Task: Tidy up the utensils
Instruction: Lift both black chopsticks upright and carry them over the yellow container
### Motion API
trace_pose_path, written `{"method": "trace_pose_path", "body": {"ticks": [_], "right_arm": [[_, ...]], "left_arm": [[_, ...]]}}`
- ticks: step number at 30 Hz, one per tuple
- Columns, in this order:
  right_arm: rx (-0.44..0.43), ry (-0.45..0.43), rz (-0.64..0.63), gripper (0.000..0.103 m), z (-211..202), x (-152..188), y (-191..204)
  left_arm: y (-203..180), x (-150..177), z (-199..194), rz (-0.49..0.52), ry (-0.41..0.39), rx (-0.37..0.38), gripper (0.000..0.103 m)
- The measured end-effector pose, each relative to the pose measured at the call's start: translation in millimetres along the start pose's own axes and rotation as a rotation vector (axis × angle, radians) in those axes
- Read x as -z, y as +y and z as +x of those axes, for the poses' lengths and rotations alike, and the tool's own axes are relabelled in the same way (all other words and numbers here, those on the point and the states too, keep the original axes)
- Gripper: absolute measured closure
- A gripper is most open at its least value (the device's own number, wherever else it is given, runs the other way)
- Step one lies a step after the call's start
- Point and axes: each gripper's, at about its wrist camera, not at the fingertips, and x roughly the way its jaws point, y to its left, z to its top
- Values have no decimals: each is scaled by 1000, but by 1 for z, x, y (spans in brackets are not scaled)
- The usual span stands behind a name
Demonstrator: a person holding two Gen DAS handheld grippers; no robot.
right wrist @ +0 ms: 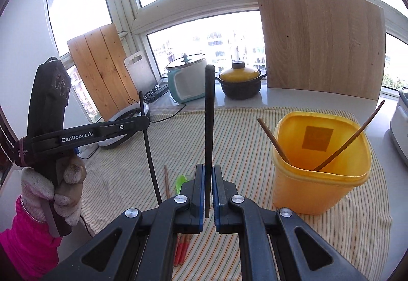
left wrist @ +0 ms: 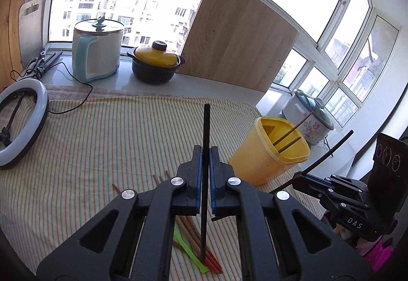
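My left gripper (left wrist: 205,153) is clenched tight on a black chopstick (left wrist: 205,153) standing upright between its pads. My right gripper (right wrist: 208,171) pinches a second black chopstick (right wrist: 209,128) the same way. The yellow tub (right wrist: 321,163), to the right, holds two brown chopsticks (right wrist: 274,142); more chopsticks (left wrist: 193,232) lie near me on the striped cloth (left wrist: 102,133).
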Motion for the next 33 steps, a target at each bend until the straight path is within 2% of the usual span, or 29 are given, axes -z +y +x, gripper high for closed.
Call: {"method": "trace_pose_path", "body": {"ticks": [12,33], "right_arm": [[2,-84,51,100,-44,-6,-24],[114,-284,135,100,-131,-38,-84]], "left_arm": [[-20,-16,-13,18,-64,23,100],[-73,-70,-28,92,-200,46,100]]}}
